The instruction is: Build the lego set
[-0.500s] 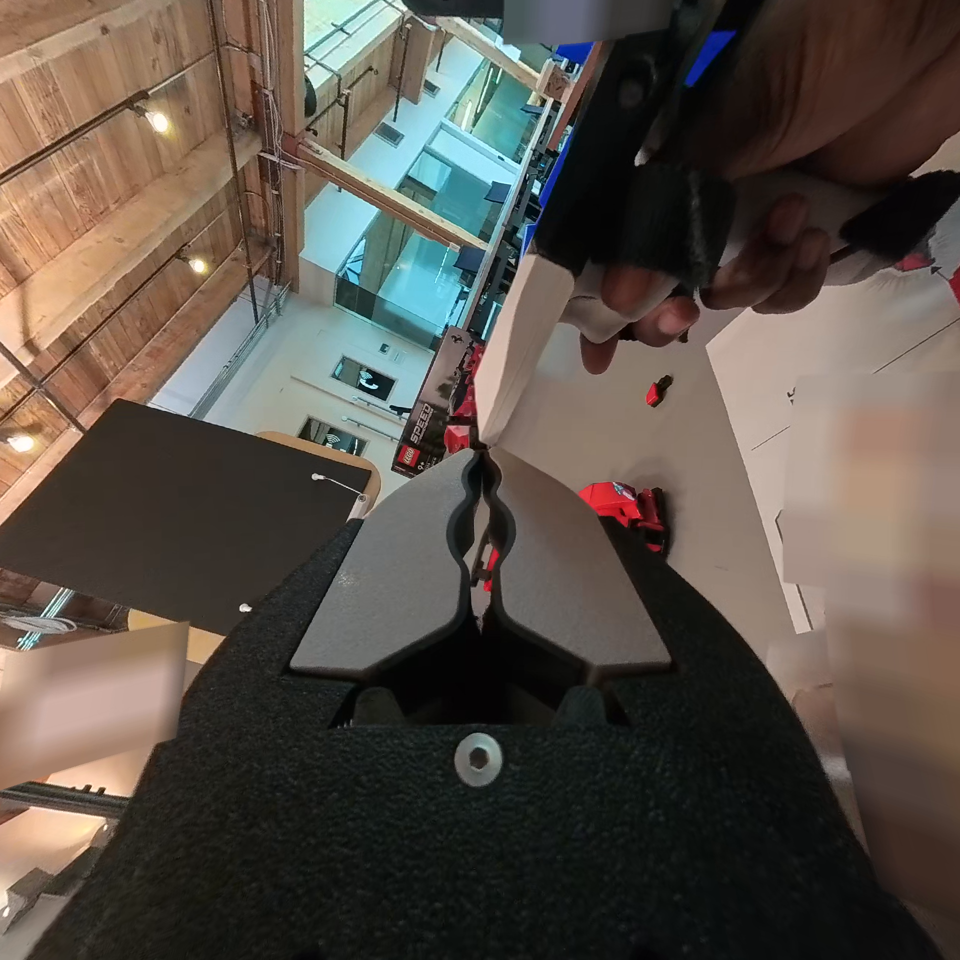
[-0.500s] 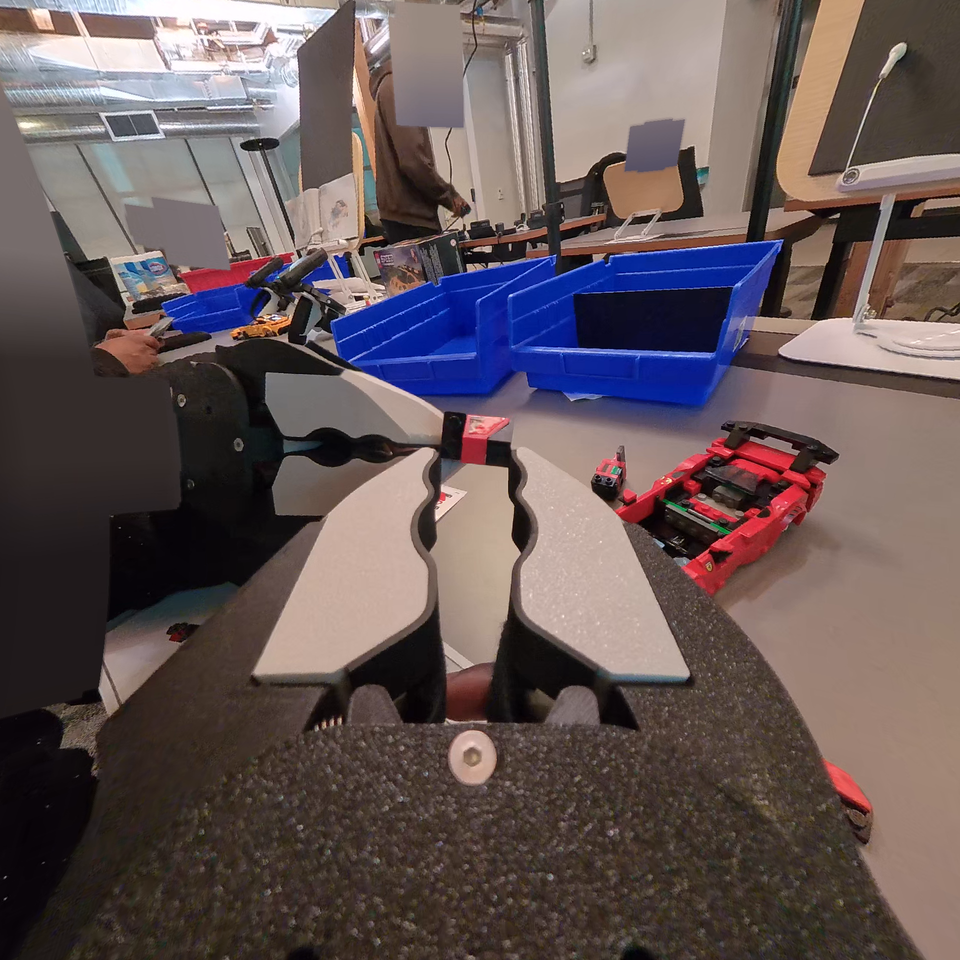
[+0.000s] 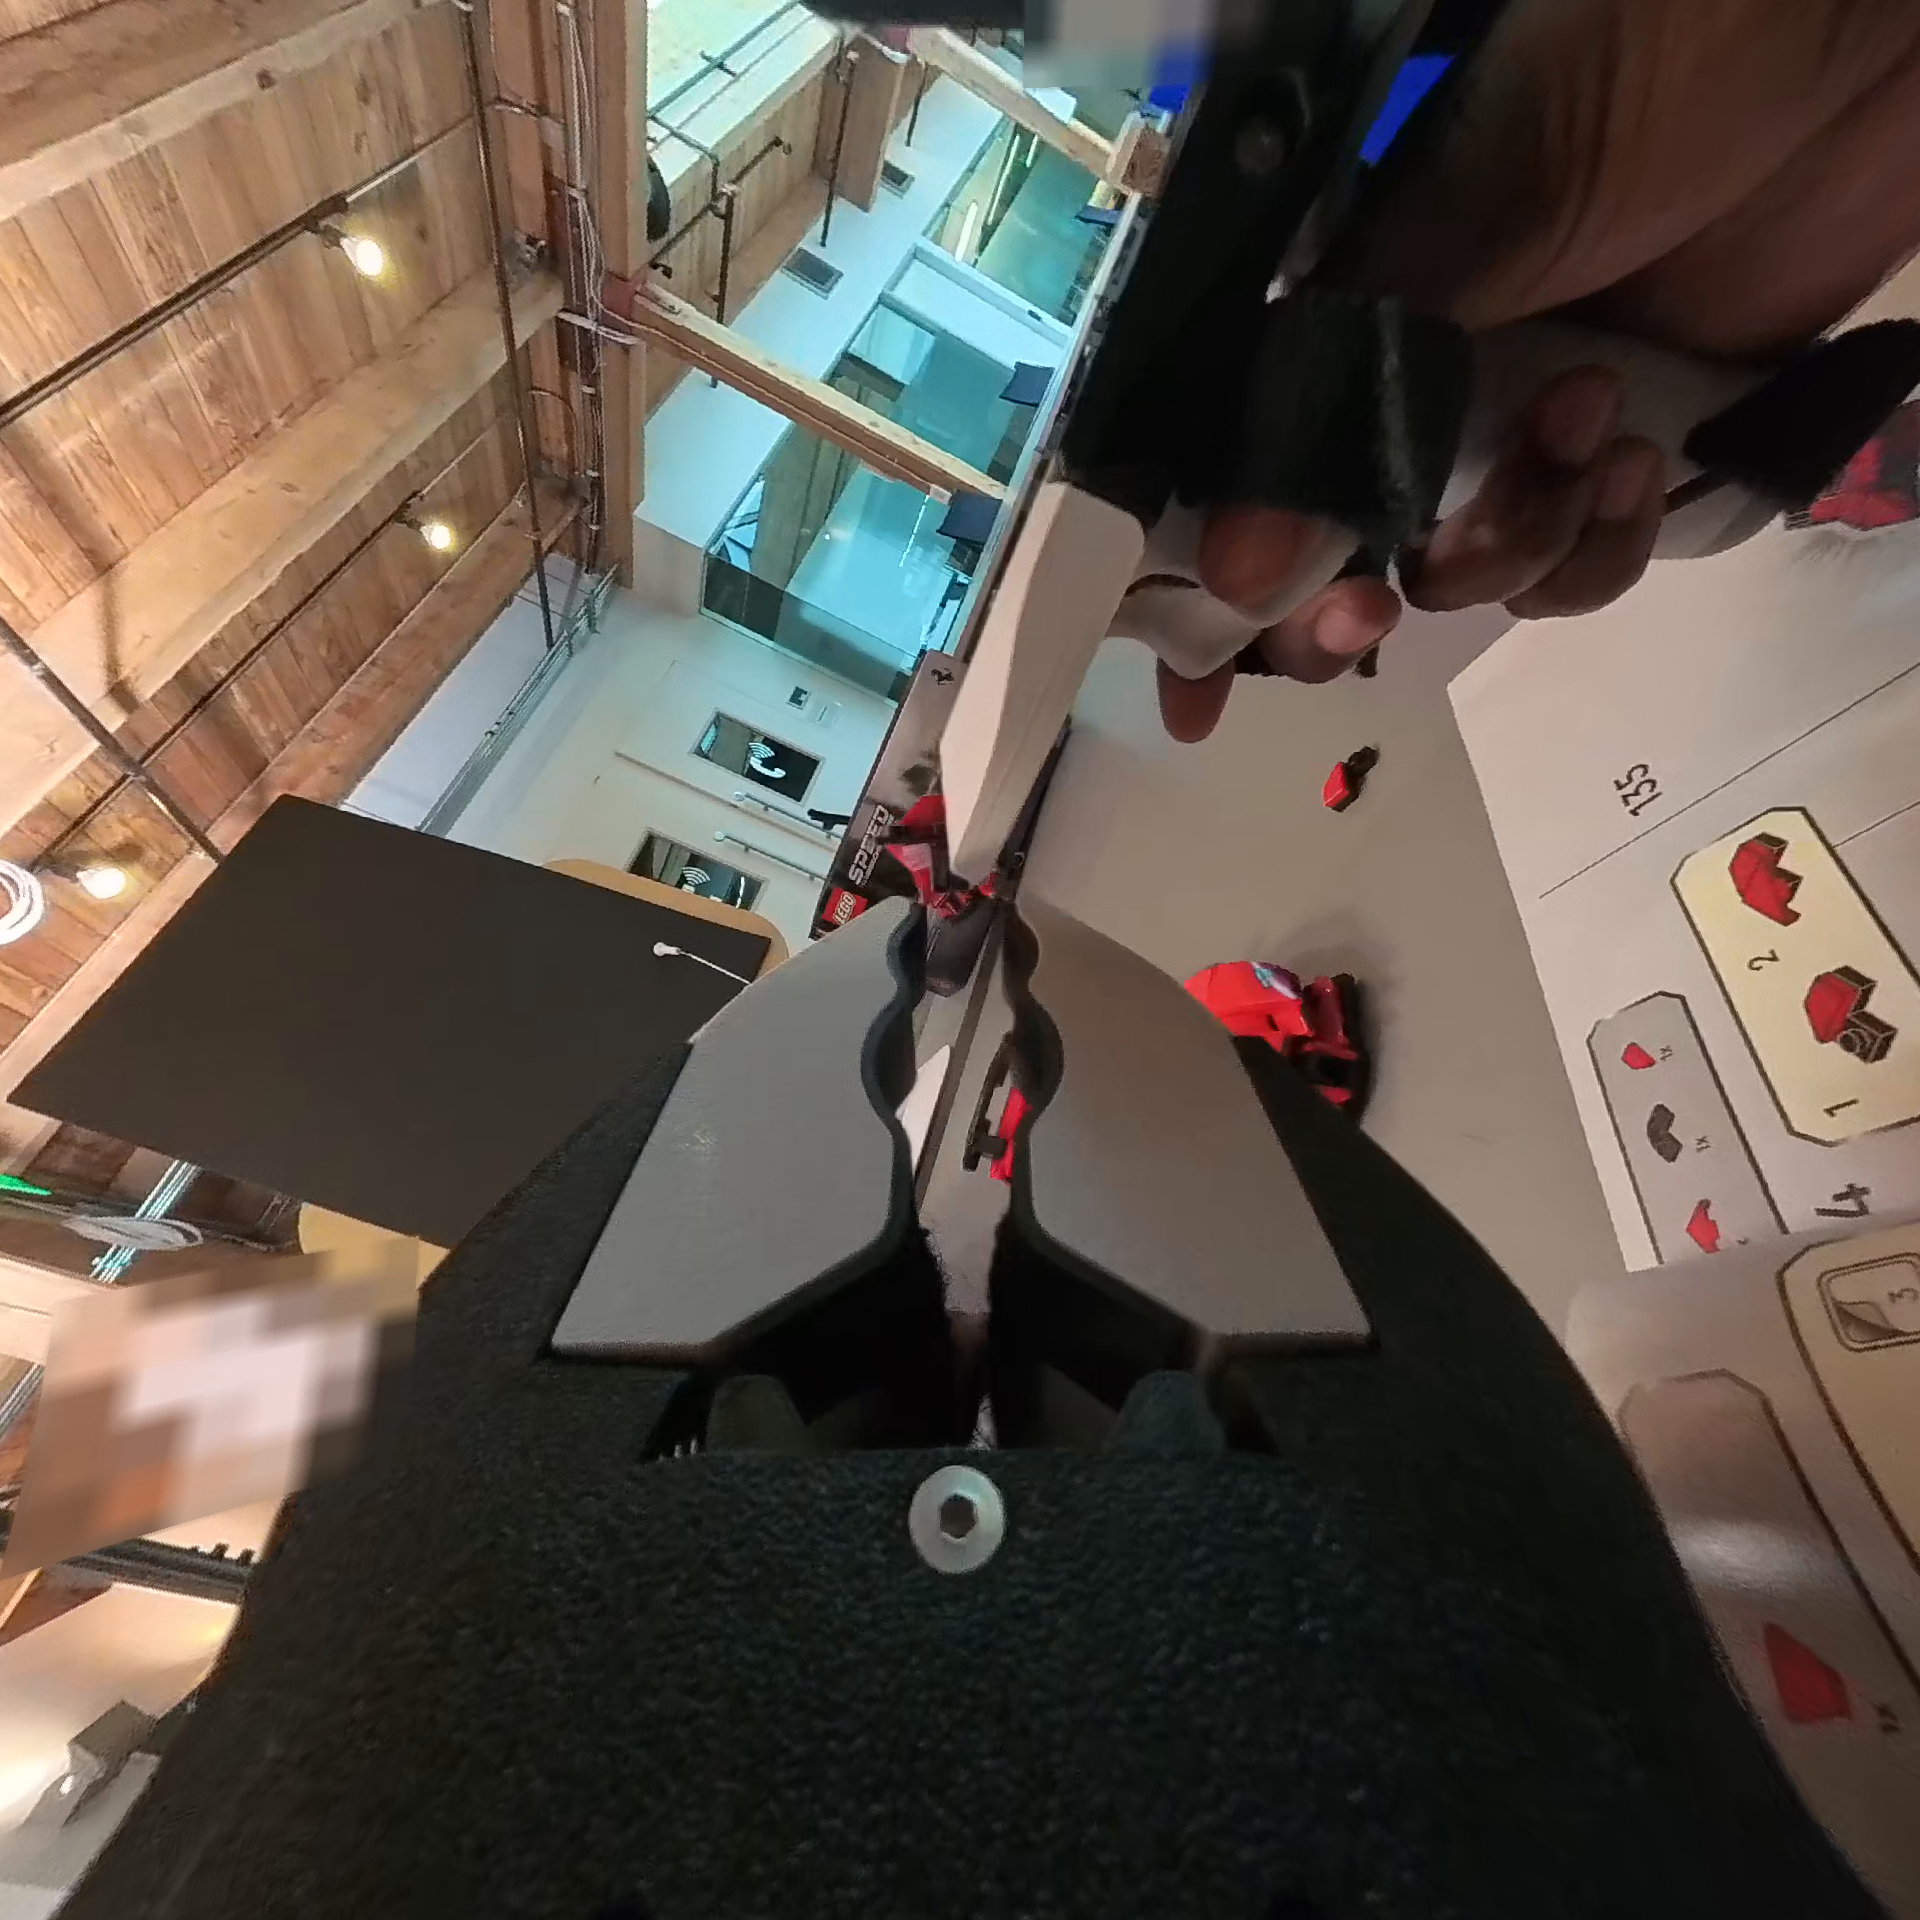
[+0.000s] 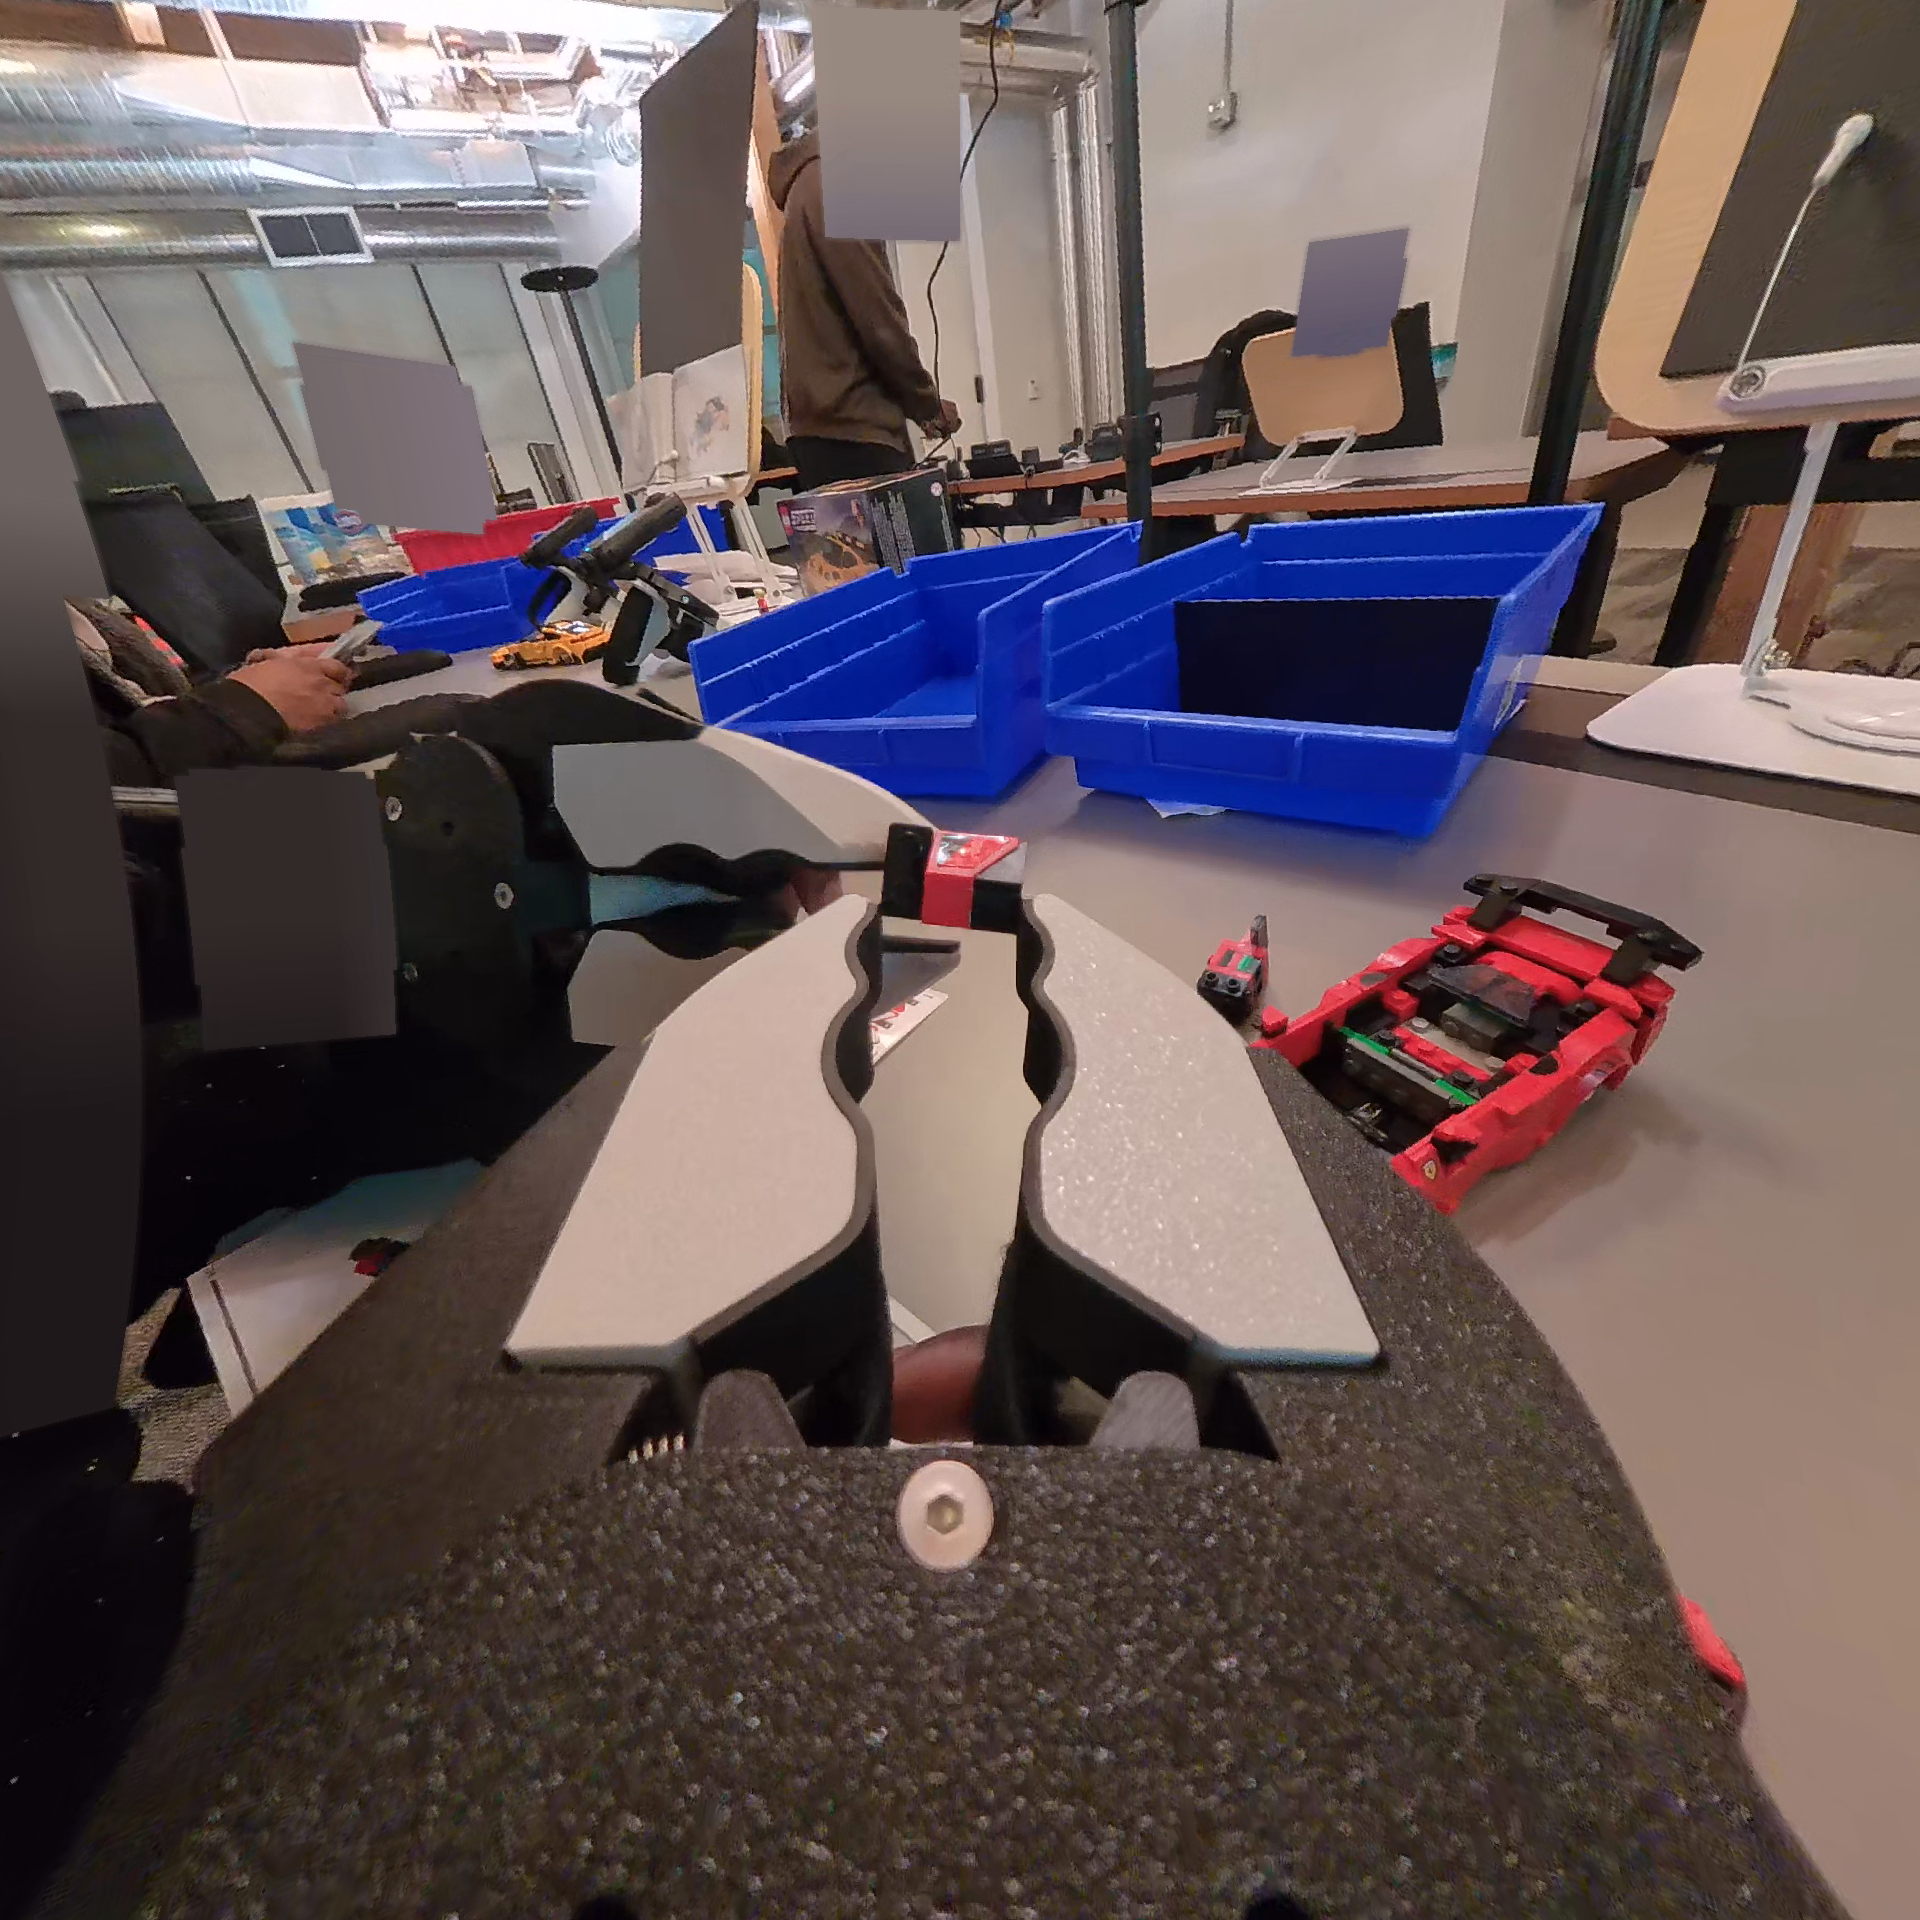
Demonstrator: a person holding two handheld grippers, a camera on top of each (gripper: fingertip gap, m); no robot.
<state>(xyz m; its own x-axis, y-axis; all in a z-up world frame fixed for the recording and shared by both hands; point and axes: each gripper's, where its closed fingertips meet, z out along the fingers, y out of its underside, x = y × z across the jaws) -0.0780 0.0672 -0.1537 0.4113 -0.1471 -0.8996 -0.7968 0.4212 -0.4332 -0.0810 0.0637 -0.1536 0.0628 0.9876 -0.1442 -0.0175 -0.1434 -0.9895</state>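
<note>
The lego piece, red and black, is still pinched by the nearly closed left gripper. The half-open, empty right gripper stays bracketing it, so no handover is judged made.

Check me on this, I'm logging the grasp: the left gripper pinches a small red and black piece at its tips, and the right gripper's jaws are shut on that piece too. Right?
Not quite. The left gripper does pinch the small red and black piece at its tips, but the right gripper has its jaws apart, flanking the piece just below it without clamping it. The right wrist view shows this.
</note>
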